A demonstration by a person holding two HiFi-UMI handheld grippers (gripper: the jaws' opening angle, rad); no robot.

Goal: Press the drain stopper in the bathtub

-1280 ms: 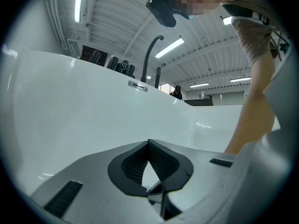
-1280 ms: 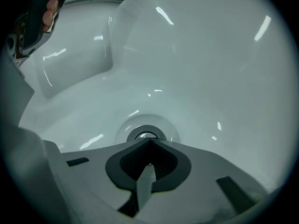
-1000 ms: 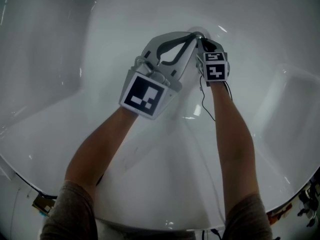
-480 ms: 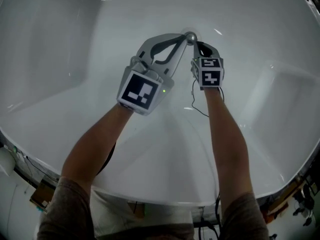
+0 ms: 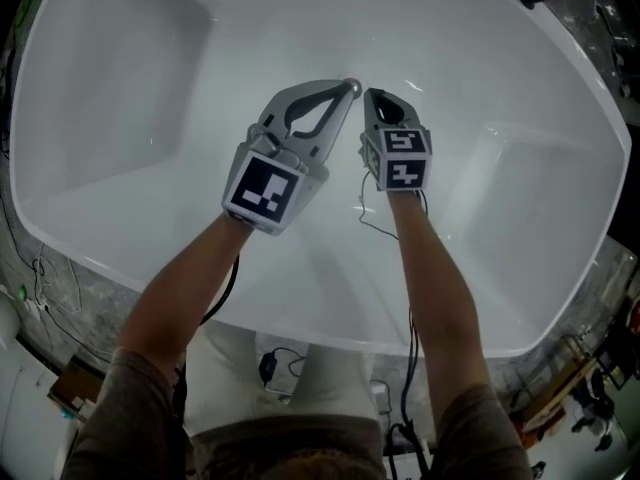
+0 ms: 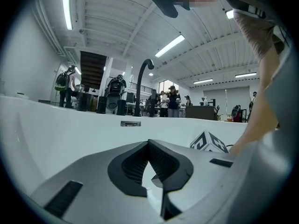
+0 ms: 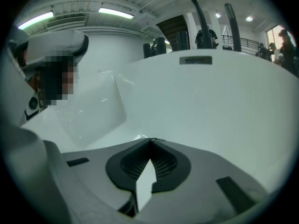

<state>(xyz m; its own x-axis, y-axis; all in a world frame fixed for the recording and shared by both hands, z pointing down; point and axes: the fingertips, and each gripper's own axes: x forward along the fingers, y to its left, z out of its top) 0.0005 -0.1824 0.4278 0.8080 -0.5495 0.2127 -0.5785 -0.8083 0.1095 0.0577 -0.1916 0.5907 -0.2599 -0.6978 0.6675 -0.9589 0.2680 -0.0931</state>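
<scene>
Now the head view has drawn back, showing the whole tub (image 5: 520, 198). Left gripper (image 5: 344, 91) and right gripper (image 5: 368, 94) stay shut, empty. The stopper (image 5: 353, 85) lies at the left tips, so the press seems unfinished.

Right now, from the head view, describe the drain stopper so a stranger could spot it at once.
The white bathtub fills the view. On its floor, the drain stopper lies at the tip of the left hand-held gripper. It is the only small, round, shiny metal thing against plain white.
</scene>
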